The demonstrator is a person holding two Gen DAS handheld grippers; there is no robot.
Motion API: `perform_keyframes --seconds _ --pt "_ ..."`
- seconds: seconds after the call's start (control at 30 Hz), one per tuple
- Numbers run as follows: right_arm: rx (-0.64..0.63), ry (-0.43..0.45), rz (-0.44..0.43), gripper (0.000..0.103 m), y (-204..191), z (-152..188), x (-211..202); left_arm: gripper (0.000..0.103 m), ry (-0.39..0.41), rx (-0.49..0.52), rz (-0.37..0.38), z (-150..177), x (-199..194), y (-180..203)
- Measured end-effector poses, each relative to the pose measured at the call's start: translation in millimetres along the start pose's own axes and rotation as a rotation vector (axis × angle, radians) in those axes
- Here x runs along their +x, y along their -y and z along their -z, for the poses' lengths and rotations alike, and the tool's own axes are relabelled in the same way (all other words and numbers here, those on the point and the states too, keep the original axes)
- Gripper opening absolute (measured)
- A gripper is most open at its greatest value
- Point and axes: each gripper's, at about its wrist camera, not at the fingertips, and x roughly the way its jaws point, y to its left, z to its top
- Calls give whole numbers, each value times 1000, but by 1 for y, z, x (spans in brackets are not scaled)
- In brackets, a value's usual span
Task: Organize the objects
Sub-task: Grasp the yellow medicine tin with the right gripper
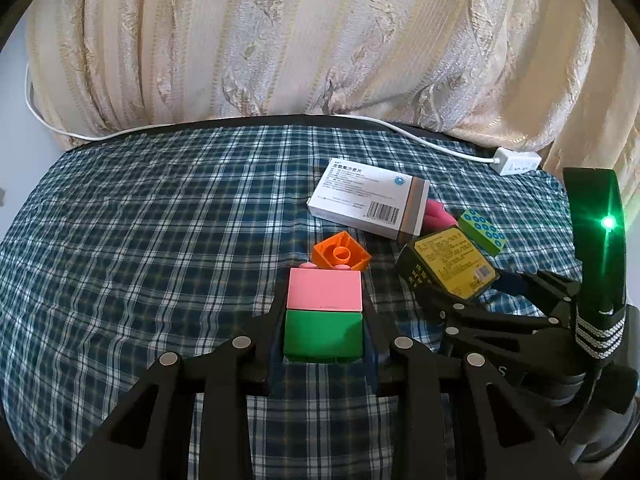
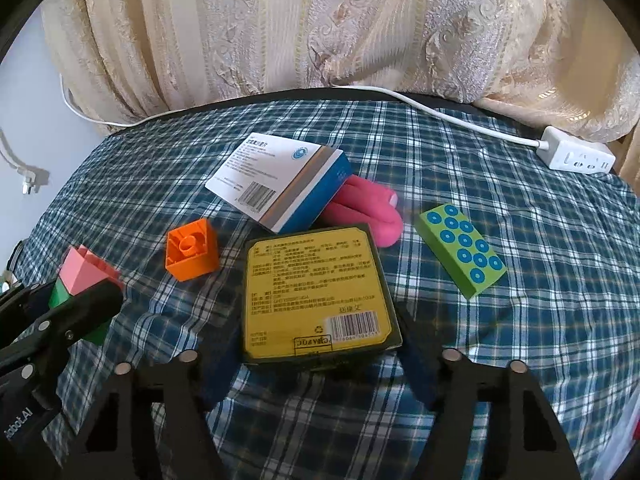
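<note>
My left gripper is shut on a green brick with a pink brick stacked on it, held low over the plaid cloth. An orange brick lies on its side just beyond them. My right gripper has its pads against both sides of a flat yellow-labelled box, which looks tilted in the left wrist view, where that gripper comes in from the right. A white medicine box leans on a pink rolled object. A green block with blue dots lies to the right.
The plaid cloth covers a round surface with a dark rim. A white power strip and its cable run along the far edge. A patterned cream curtain hangs close behind. A plug dangles at the left.
</note>
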Motion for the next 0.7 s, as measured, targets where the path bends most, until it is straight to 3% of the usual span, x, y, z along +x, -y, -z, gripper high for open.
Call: perform_keyframes --seconds 0.7 --pt "131 73 6 71 26 50 -66 33 3 49 51 4 -5 16"
